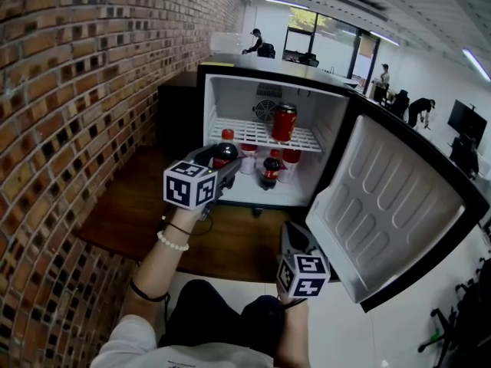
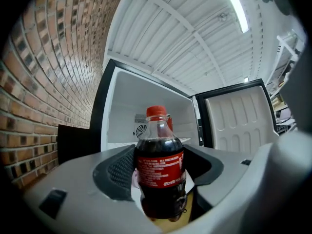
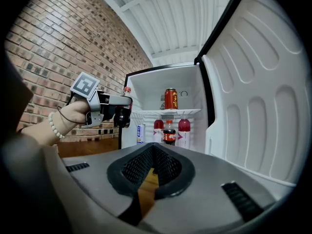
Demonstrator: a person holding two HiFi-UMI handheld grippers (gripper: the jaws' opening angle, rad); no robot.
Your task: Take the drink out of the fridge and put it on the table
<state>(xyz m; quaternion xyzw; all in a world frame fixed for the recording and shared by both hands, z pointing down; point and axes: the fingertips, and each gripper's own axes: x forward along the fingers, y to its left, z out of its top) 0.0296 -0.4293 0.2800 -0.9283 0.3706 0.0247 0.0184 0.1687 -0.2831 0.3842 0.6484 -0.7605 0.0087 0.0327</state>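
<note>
My left gripper is shut on a cola bottle with a red cap and red label, holding it upright just outside the open fridge, at its left front. In the left gripper view the bottle stands between the two pads. From the right gripper view I see that gripper at the left, its bottle's cap sticking up. My right gripper hangs lower, in front of the fridge door; its jaws are shut with nothing in them.
A red can stands on the fridge's wire shelf. Below it are another cola bottle and red drinks. The door swings out to the right. A wooden surface runs along the brick wall at the left.
</note>
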